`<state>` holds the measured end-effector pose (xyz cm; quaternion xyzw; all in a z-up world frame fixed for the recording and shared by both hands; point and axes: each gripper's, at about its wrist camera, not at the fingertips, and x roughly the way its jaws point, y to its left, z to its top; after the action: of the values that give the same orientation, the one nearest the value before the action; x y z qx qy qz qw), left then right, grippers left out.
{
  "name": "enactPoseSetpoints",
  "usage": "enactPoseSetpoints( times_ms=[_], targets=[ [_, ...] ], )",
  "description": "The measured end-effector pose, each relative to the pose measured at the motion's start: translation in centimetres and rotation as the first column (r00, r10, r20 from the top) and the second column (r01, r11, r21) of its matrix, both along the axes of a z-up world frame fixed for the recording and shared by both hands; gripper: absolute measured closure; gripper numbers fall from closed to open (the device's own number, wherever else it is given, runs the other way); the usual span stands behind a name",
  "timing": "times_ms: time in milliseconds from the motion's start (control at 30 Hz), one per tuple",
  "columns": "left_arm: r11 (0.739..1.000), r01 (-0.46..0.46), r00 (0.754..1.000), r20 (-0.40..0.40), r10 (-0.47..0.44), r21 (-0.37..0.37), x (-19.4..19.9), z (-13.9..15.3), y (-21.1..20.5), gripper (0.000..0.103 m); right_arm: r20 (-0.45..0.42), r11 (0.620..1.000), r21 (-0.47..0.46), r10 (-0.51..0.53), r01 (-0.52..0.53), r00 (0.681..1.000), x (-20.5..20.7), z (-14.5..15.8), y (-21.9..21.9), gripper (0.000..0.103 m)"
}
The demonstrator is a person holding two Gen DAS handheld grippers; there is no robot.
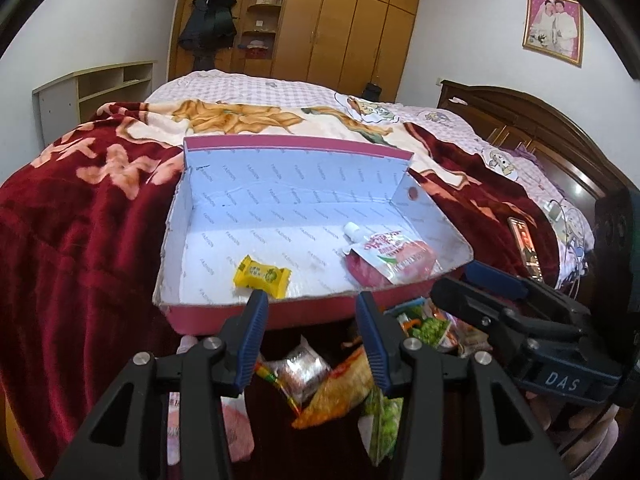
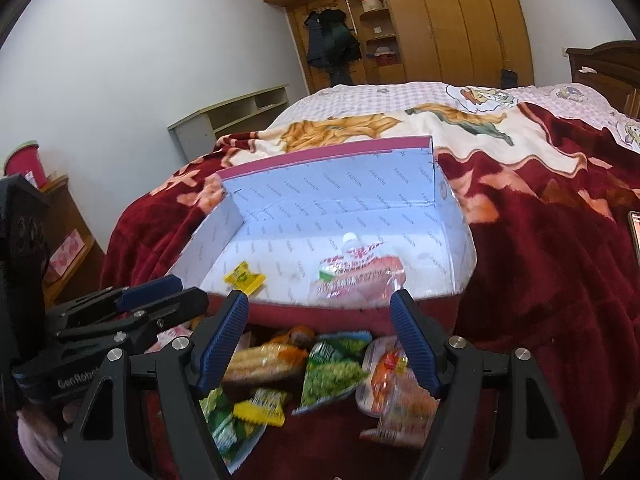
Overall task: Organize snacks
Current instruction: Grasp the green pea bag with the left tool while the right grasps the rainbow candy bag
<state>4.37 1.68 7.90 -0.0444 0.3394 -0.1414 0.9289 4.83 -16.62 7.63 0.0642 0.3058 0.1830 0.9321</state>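
A shallow box (image 1: 276, 312), pink outside and white inside, lies open on the red blanket. In it are a yellow candy (image 1: 262, 276) and a red spouted pouch (image 1: 390, 262); the right wrist view also shows the candy (image 2: 245, 278) and the pouch (image 2: 354, 276). Loose snack packets (image 2: 332, 368) are piled on the blanket in front of the box's near wall (image 2: 320, 314). My left gripper (image 1: 312, 320) hovers over this pile (image 1: 320, 380), open and holding nothing. My right gripper (image 2: 320, 308) is beside it on the right, open wide and also holding nothing.
A phone (image 1: 526, 248) lies on the blanket right of the box. The bed runs back to a wooden wardrobe (image 1: 344, 24), with a dark headboard (image 1: 520, 120) at right. A low shelf unit (image 2: 232, 116) and a pink bin (image 2: 24, 164) stand at left.
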Motion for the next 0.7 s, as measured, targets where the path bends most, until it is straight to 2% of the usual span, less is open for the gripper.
enactPoseSetpoints(
  times_ms=[400,700],
  targets=[
    [1.0,-0.009,1.0,-0.027,0.008,-0.011,-2.1,-0.4,1.3,0.055,0.004,1.0,-0.023,0.004,-0.004,1.0,-3.0,0.0,-0.9,0.028],
    [0.997,0.057,0.997,-0.042,-0.059,-0.047,-4.3,-0.3,0.5,0.055,-0.021,0.999,-0.048,-0.022,0.021,1.0,-3.7,-0.8,-1.8,0.028]
  ],
)
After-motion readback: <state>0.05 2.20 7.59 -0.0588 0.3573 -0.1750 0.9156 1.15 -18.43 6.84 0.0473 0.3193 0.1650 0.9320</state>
